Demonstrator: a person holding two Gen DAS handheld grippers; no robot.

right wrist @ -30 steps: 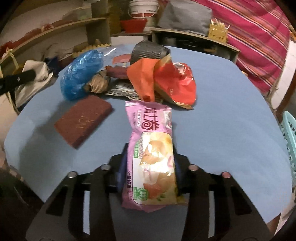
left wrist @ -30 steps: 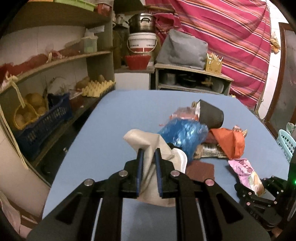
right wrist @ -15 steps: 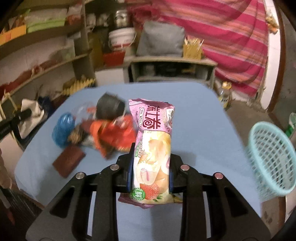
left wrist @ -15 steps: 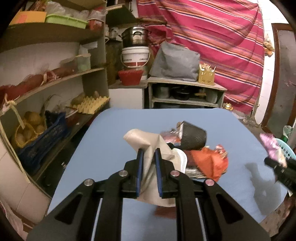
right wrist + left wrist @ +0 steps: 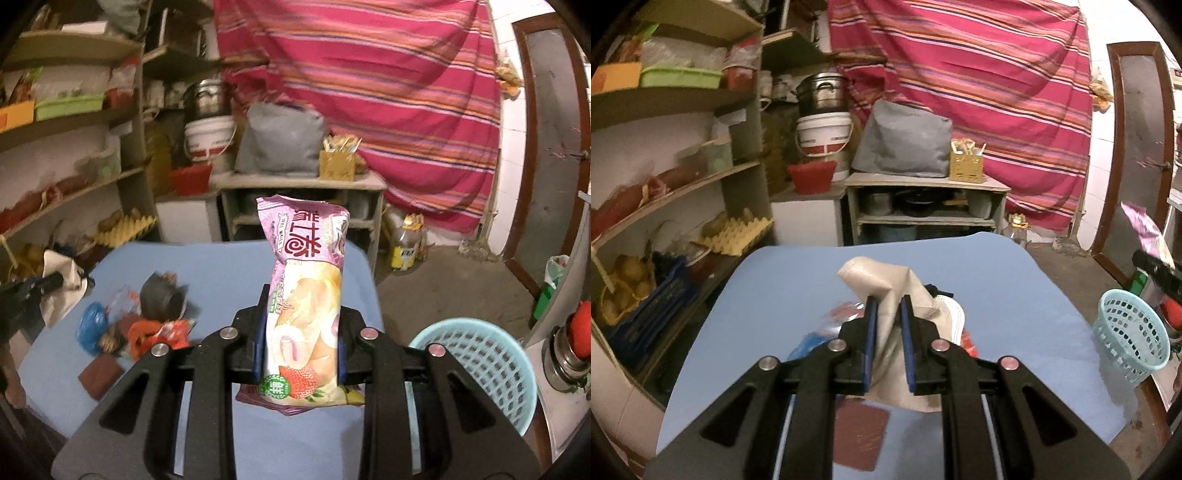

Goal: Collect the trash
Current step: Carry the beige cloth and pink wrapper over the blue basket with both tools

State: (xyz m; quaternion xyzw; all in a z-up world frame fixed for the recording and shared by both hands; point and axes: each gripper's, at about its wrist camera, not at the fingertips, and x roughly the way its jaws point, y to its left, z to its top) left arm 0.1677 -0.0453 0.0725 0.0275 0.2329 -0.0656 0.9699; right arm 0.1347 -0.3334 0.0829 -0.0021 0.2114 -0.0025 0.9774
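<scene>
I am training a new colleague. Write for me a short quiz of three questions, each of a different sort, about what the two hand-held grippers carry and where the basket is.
1. True or false: the right hand-held gripper holds a blue plastic bag.
2. Multiple choice: the light blue basket stands (A) on the table's middle, (B) beside the table's right edge, (C) on a shelf.
3. Fill in: the left hand-held gripper is shut on a beige ____.

Key
1. False: it grips the pink snack wrapper.
2. B.
3. Cloth: the beige cloth sits between its fingers.
</scene>
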